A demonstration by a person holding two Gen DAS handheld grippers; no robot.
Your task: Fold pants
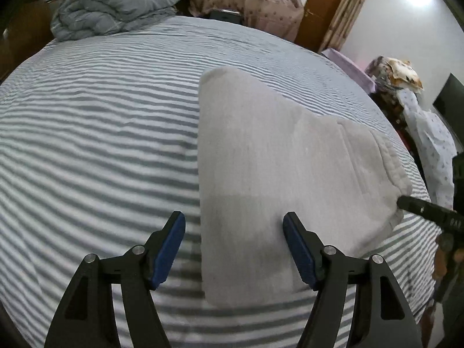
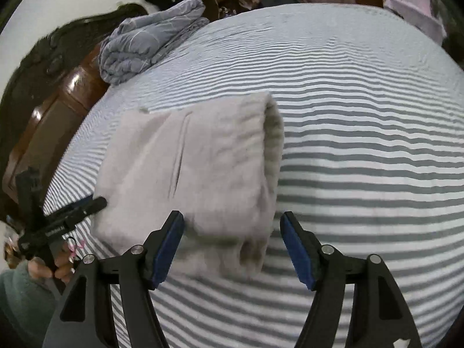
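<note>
Light grey pants [image 1: 275,179] lie folded into a flat stack on the striped bed sheet [image 1: 101,130]. My left gripper [image 1: 234,249] is open, hovering over the stack's near left edge, holding nothing. In the right wrist view the pants [image 2: 203,168] lie folded with the ribbed waistband [image 2: 272,150] on the right side. My right gripper [image 2: 232,249] is open above the near corner of the stack, empty. The left gripper also shows at the left edge of the right wrist view [image 2: 72,211], and the right gripper shows at the right edge of the left wrist view [image 1: 426,208].
A bunched blue-grey duvet [image 1: 116,5] lies at the far corner of the bed, by a dark wooden headboard [image 2: 52,110]. Clothes and a purple box [image 1: 348,63] stand beyond the bed's right edge. Curtains and a wooden door [image 1: 322,8] are behind.
</note>
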